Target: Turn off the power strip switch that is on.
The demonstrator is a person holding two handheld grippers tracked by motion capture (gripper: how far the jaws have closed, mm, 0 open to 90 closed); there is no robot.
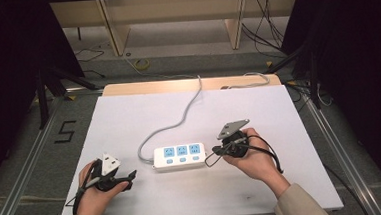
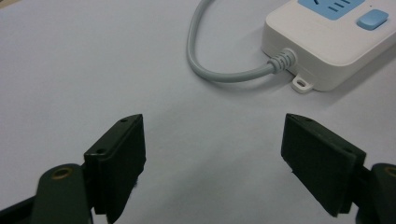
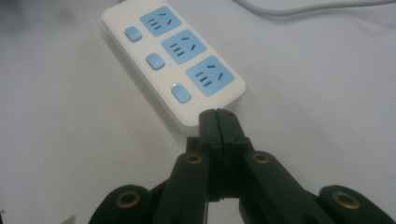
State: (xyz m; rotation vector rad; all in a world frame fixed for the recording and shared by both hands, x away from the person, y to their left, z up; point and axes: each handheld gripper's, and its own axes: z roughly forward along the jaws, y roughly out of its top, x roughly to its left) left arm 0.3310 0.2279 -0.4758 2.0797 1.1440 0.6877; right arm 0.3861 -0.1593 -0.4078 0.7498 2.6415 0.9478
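Left gripper (image 1: 131,176): jaws spread wide, empty; near the table's front-left, clear of the strip's cord end.
Strip (image 1: 179,155): flat at table (image 1: 129,116) centre, long axis left-right, cord (image 1: 179,120) leaving its left end toward the far edge.
Right gripper (image 3: 218,122): jaws pressed together, holding nothing; tips just beside the strip's right end.
Nearer gripper: right, judged best placed for the nearest switch (image 3: 181,93).

This looks like a lab or recording room rigged for filming table work. A white table (image 1: 129,116) stands in the middle, with black curtains (image 1: 5,58) hanging on the left and right. Dark stand legs (image 1: 56,80) rest on the grey floor (image 1: 30,142), where loose cables (image 1: 268,22) lie at the far right. A black number 5 (image 1: 64,131) marks the floor on the left, and pale wooden furniture (image 1: 172,13) stands at the far end.
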